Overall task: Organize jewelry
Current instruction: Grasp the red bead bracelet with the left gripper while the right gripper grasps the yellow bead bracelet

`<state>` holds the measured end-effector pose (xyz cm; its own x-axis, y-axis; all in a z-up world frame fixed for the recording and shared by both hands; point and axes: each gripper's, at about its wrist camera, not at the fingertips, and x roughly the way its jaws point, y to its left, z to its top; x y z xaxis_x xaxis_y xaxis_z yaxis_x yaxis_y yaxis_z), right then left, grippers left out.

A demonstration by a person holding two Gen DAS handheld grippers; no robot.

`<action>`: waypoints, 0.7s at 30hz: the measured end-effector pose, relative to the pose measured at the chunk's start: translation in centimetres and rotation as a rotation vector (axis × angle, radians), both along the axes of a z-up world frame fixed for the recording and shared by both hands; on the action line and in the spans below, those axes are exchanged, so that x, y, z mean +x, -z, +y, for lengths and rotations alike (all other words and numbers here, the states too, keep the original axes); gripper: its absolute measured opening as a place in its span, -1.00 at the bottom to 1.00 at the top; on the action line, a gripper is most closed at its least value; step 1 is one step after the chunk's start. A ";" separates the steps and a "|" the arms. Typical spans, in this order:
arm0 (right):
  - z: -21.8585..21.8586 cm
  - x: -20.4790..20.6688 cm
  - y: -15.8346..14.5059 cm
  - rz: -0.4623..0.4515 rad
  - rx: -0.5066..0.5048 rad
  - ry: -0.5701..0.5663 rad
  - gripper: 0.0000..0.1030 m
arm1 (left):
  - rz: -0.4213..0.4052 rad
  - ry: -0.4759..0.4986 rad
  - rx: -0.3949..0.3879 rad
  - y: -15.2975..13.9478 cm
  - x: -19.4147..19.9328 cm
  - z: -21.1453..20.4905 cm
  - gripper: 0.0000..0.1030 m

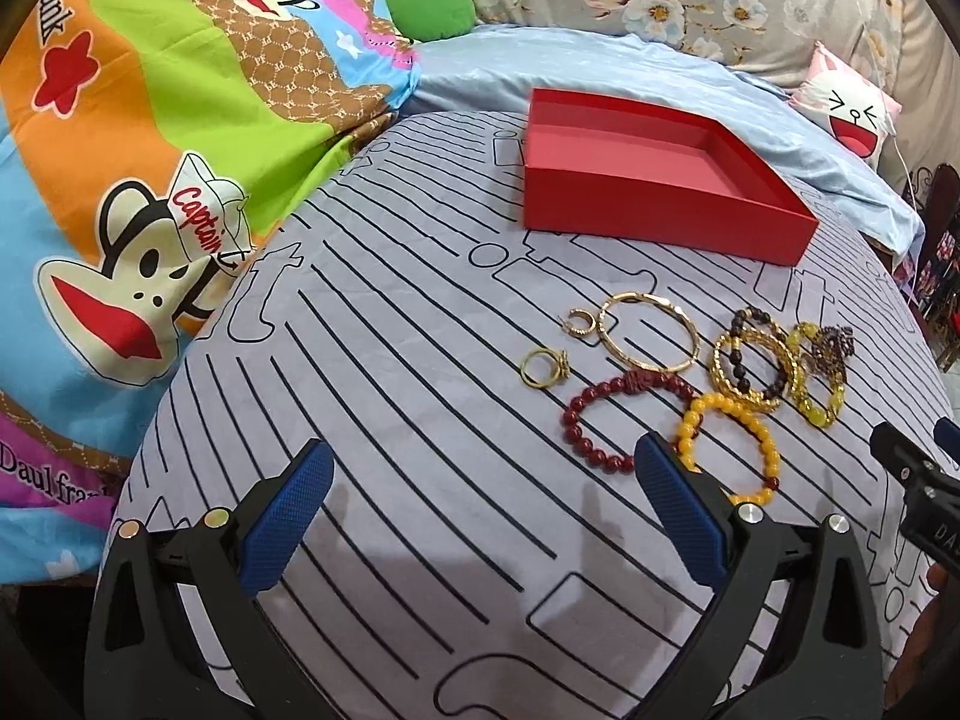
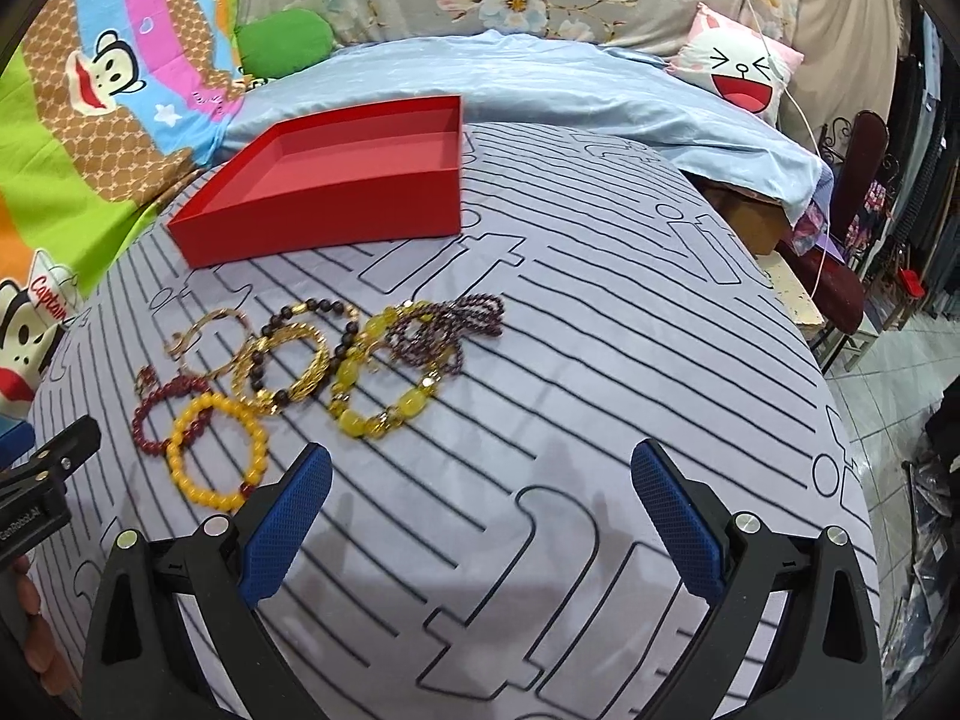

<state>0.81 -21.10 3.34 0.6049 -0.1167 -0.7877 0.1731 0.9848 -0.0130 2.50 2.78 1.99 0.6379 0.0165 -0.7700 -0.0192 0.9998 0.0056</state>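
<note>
Left wrist view: the left gripper (image 1: 483, 483) hangs above the striped sheet (image 1: 390, 360) with its blue fingers (image 1: 288, 516) wide apart and nothing between them. The red box (image 1: 654, 216) sits open and empty at the far side of the sheet. The jewelry lies loose in a cluster between box and gripper: a gold ring (image 1: 543, 367) farthest left, a small gold earring (image 1: 581, 321) beyond it, a gold bangle (image 1: 651, 331) beside that, a red bead bracelet (image 1: 618, 414) overlapping an orange bead bracelet (image 1: 729, 450), whose near edge lies behind the right finger. Further right a gold chain bracelet (image 1: 753, 366) and a dark bead bracelet (image 1: 756, 354) overlap, with a yellow stone bracelet (image 1: 819, 375) touching a purple bead strand (image 1: 831, 348). Part of the right gripper (image 1: 912, 480) shows at the right edge. A cartoon blanket (image 1: 150, 150) lies left of the sheet. Right wrist view: the right gripper (image 2: 480, 483) is likewise spread open and empty over bare sheet (image 2: 570, 360). The jewelry cluster lies ahead and left of it, apart from both fingers (image 2: 675, 516), the orange bead bracelet (image 2: 216, 450) nearest the left finger. The box (image 2: 336, 210) stands beyond the cluster, upper left. The left gripper's body (image 2: 48, 480) enters at the left edge.
</note>
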 end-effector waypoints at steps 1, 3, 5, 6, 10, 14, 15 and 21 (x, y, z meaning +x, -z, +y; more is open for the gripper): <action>-0.1 0.2 0.0 -0.001 -0.001 0.002 0.87 | -0.001 0.003 0.001 0.1 0.2 0.0 0.86; -0.2 0.6 -0.1 -0.002 -0.007 0.004 0.87 | 0.002 0.016 0.012 0.2 0.5 -0.3 0.86; -0.3 0.9 -0.1 -0.004 -0.011 0.005 0.87 | 0.011 0.029 0.019 0.5 1.0 -0.7 0.86; -0.4 1.2 -0.1 -0.005 -0.014 0.005 0.87 | 0.017 0.037 0.018 0.7 1.2 -0.9 0.86; -0.6 2.0 0.0 -0.001 -0.019 0.011 0.87 | 0.042 0.054 0.020 1.6 2.0 -1.4 0.86; -0.9 2.7 0.1 0.005 -0.016 0.021 0.87 | 0.067 0.056 0.019 2.6 2.8 -1.5 0.84; -1.0 2.8 0.2 0.007 -0.015 0.023 0.87 | 0.065 0.059 0.018 2.7 2.9 -1.5 0.83; -1.1 3.5 0.6 0.020 -0.012 0.027 0.87 | 0.079 0.074 -0.017 3.3 3.7 -1.0 0.65</action>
<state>4.32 -22.19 2.76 0.5855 -0.1421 -0.7981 0.1989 0.9796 -0.0285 6.18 1.75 -1.29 0.5745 -0.0416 -0.8175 0.0541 0.9985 -0.0128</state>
